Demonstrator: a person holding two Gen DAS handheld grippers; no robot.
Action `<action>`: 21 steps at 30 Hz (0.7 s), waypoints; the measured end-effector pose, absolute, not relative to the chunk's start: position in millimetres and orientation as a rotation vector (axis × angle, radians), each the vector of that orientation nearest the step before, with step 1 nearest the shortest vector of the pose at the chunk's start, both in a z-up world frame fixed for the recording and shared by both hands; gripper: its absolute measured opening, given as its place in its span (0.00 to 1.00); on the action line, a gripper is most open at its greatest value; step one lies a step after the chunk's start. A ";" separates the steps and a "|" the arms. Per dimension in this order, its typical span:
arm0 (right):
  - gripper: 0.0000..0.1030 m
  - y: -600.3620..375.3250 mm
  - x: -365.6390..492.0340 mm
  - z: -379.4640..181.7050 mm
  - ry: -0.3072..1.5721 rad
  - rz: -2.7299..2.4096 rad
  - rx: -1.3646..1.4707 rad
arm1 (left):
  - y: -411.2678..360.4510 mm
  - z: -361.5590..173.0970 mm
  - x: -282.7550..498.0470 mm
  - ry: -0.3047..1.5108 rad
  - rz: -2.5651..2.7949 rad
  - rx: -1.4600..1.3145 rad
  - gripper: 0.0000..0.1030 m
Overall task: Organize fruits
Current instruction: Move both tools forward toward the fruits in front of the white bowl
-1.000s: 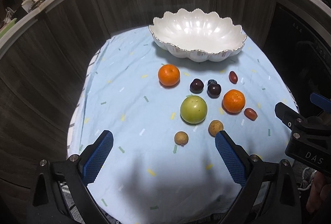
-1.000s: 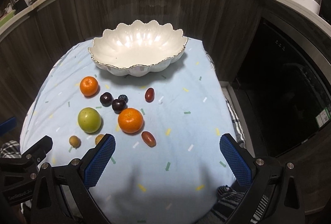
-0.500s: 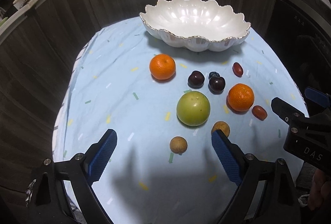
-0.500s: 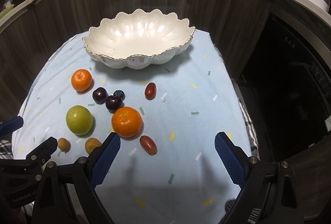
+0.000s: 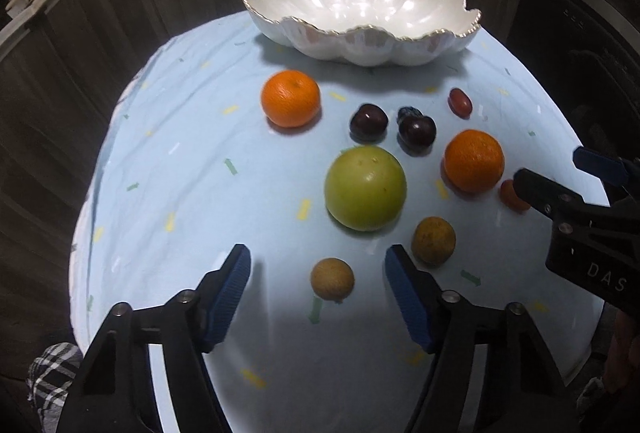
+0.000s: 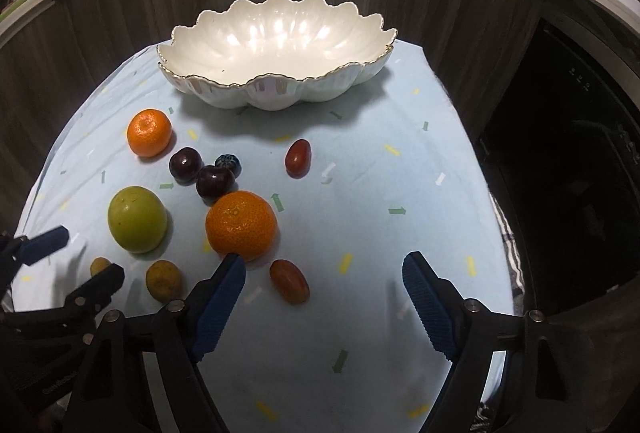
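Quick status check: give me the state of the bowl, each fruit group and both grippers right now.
white bowl: upright, empty
two oranges: on cloth
green fruit: on cloth
two dark cherries: on cloth
two small brown fruits: on cloth
left gripper: open, jaws have just been closing, brown fruit between
right gripper: open, closing, holding nothing

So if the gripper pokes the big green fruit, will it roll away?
Probably. The green fruit looks round and smooth and rests loose on a flat cloth, so a nudge would likely roll it. It is the biggest fruit there, so it is probably the heaviest.
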State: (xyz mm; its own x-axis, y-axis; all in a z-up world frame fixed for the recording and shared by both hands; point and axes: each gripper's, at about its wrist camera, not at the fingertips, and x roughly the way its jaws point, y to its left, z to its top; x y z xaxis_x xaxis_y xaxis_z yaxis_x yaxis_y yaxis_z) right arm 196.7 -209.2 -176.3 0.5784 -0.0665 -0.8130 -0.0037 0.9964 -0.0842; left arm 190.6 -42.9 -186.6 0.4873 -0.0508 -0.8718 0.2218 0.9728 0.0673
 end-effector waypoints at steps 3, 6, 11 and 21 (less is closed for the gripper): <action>0.74 -208.5 199.8 -180.3 0.964 -0.026 -0.078 | -46.0 -191.3 190.2 1.057 -0.180 0.185 0.59; 0.68 -208.5 201.6 -186.7 0.979 -0.012 -0.071 | -46.9 -193.4 189.8 1.056 -0.187 0.181 0.56; 0.56 -208.1 205.3 -196.5 1.010 0.003 -0.060 | -46.9 -196.8 189.9 1.061 -0.204 0.178 0.45; 0.27 -203.6 200.1 -202.4 1.026 0.041 -0.058 | -46.6 -197.8 188.4 1.049 -0.222 0.165 0.25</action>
State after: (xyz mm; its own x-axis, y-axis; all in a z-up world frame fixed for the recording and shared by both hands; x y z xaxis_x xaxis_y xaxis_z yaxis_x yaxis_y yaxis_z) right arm 200.1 -203.6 -202.4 0.5181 0.0064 -0.8553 -0.0613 0.9977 -0.0296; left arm 188.4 -46.6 -197.8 0.4792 -0.1023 -0.8717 0.2591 0.9654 0.0292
